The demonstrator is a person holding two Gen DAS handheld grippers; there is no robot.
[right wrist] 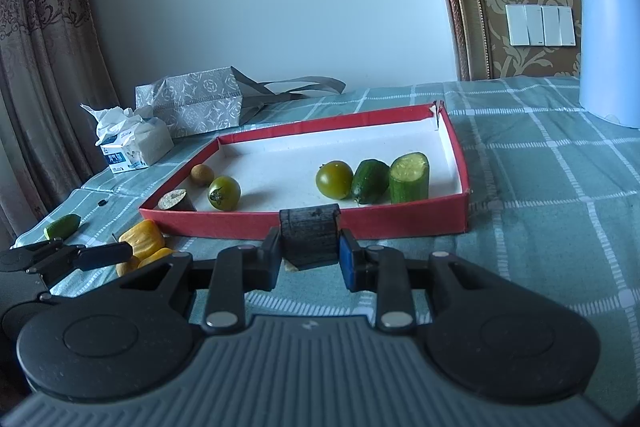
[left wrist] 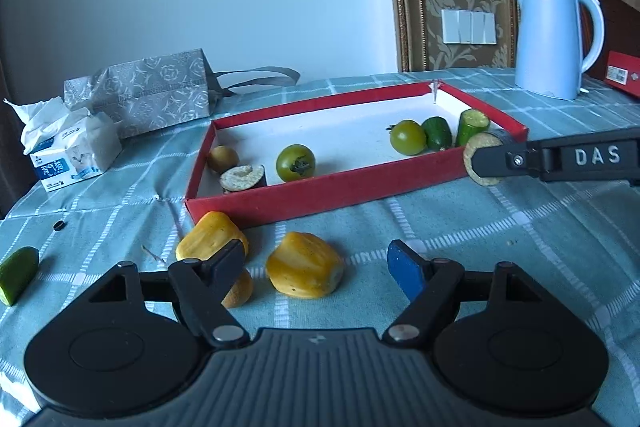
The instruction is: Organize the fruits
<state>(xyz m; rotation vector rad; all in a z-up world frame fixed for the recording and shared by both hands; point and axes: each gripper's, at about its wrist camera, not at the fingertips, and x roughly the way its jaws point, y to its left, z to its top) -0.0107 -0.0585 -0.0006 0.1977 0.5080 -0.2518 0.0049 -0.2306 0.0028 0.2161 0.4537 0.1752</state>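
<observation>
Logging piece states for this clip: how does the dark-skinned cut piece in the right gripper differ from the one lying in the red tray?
The held piece is clamped in the right gripper, outside the red tray; the tray piece rests free in the tray's near-left corner. In the right wrist view the held piece shows dark skin; the tray piece shows its pale cut face. Both are short, dark-skinned cylinders.

Both wrist views low over tablecloth (left wrist: 480, 247), facing shared red tray (left wrist: 320, 187)
</observation>
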